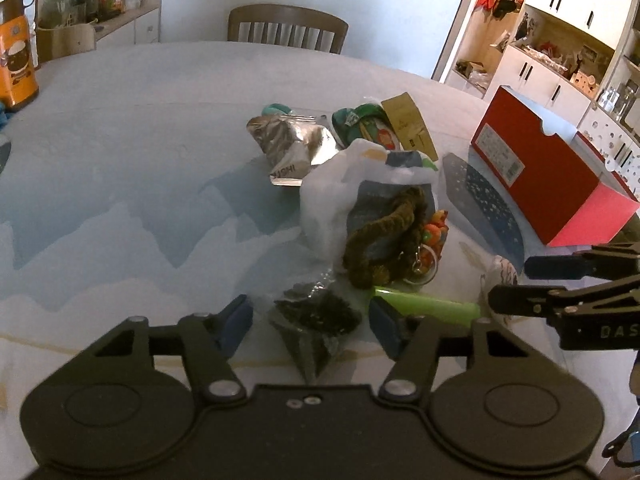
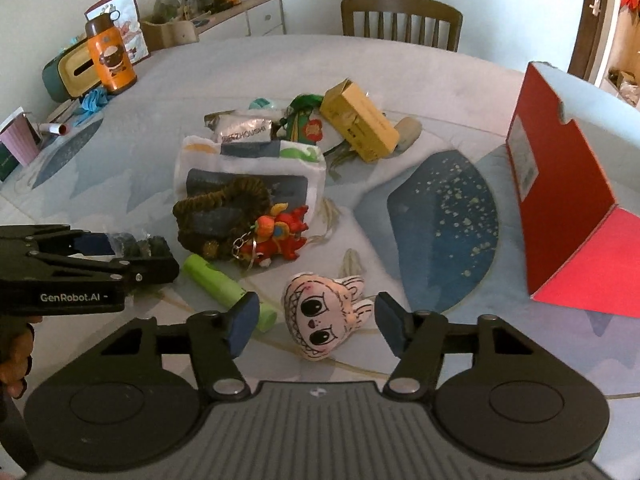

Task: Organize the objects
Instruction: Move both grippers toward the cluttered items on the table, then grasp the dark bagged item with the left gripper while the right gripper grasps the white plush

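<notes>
My left gripper [image 1: 312, 324] stands open low over the table, with a small clear bag of dark bits [image 1: 316, 316] lying between its fingers. A green tube [image 1: 428, 304] lies just to its right. My right gripper [image 2: 316, 324] is open too, its fingers on either side of a pink plush face [image 2: 324, 316] that rests on the table. Behind these sit a white plastic bag [image 2: 248, 168], a brown knitted loop [image 2: 216, 208], a red-orange keychain toy [image 2: 284, 232], a silver snack bag [image 2: 240, 128] and a yellow carton [image 2: 360, 124]. An open red box [image 2: 560, 200] stands at the right.
An orange flask [image 2: 112, 56], a tissue box [image 2: 68, 72] and a pink cup [image 2: 20, 140] crowd the table's left edge. A wooden chair [image 2: 400, 16] stands at the far side. White shelves [image 1: 560, 40] fill the right background. The tablecloth [image 1: 120, 160] is bare at the left.
</notes>
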A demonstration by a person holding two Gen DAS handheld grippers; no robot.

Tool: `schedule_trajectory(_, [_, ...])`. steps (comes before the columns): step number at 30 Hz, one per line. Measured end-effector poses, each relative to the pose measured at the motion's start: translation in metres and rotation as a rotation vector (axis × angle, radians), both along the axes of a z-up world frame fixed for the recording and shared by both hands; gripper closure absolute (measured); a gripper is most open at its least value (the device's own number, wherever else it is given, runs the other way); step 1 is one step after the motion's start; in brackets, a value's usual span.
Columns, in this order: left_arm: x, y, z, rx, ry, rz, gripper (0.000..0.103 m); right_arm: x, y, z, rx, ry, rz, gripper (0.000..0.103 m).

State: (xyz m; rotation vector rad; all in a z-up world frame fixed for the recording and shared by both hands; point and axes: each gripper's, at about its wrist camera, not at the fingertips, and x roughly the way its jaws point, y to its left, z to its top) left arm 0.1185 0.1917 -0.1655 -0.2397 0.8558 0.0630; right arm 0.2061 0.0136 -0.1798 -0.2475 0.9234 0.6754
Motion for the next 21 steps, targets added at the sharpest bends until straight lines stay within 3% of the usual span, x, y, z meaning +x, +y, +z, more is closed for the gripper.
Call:
schedule_trajectory(6, [0.003,0.004,0.0,-0.012,0.0,-0.019,0.052,0.006,0.002,-0.007,-0.005,0.042,-0.032,0.06])
schedule_trajectory(15, [0.004,0.005,0.003,-0.021,0.002,-0.051,0.067,0.006,0.004,0.002,-0.011,0.033,-0.039,0.068])
schedule_trajectory(21, [-0.001,0.008,0.019,-0.033,-0.012,-0.058,0.068,0.003,-0.001,0.014,-0.013,0.01,-0.05,0.07])
